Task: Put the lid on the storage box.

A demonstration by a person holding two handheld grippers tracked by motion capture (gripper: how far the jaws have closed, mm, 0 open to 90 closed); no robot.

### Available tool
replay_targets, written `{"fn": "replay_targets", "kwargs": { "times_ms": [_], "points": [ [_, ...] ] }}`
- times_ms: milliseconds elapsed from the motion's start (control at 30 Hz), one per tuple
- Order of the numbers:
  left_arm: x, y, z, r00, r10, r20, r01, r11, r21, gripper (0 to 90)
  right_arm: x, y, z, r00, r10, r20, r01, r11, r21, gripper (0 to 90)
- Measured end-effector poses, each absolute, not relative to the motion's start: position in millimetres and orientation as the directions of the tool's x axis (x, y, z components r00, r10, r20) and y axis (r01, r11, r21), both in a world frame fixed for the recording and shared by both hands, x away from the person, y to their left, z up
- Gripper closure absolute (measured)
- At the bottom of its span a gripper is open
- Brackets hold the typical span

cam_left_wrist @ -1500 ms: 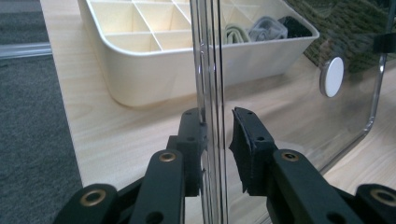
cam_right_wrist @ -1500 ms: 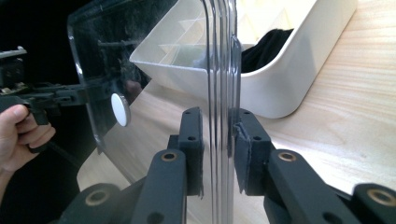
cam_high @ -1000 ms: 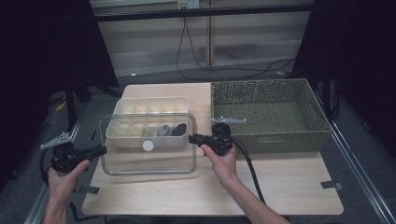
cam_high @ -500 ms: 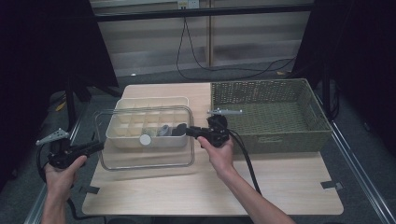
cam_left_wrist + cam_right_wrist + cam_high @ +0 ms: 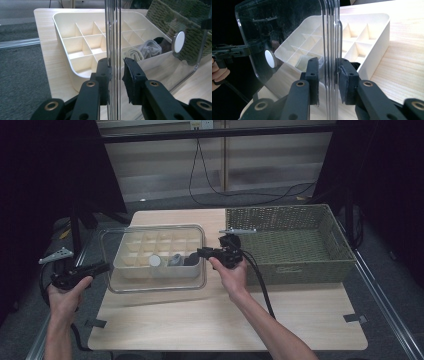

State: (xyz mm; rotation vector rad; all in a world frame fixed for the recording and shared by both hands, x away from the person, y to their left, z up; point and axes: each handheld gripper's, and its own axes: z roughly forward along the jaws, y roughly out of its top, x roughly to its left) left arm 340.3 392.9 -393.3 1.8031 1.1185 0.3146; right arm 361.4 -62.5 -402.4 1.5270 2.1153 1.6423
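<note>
We are seeing a green wicker basket [image 5: 295, 240] sitting at the table's right | rolled socks [image 5: 143, 50] lying in the divided cream organizer tray [image 5: 150, 252] | black cables [image 5: 210, 175] hanging behind the wooden table [image 5: 225, 320].

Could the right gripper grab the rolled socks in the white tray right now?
Probably not. The right gripper is shut on the clear lid's edge, and that lid hangs over the white tray with the socks, so it blocks the way.

The right gripper [image 5: 326, 75] grips the clear lid's [image 5: 287, 32] edge; the cream divided tray [image 5: 362, 32] lies behind; the left gripper [image 5: 230, 52] holds the far edge.
</note>
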Motion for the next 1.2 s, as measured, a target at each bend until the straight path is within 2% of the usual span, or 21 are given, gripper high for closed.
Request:
{"fn": "replay_targets", "kwargs": {
  "times_ms": [933,1200],
  "points": [
    [390.7,395.5,-373.3,0.51,0.821,-0.255,0.57,-0.101,0.815,74.2,404.1,-52.1,-377.3,-0.497,0.736,0.46,0.633,-0.055,0.772,73.0],
    [402.2,391.9,-363.9,0.499,0.836,-0.227,0.572,-0.122,0.811,73.7,414.1,-52.5,-372.6,-0.484,0.738,0.47,0.638,-0.07,0.767,72.9]
  ]
}}
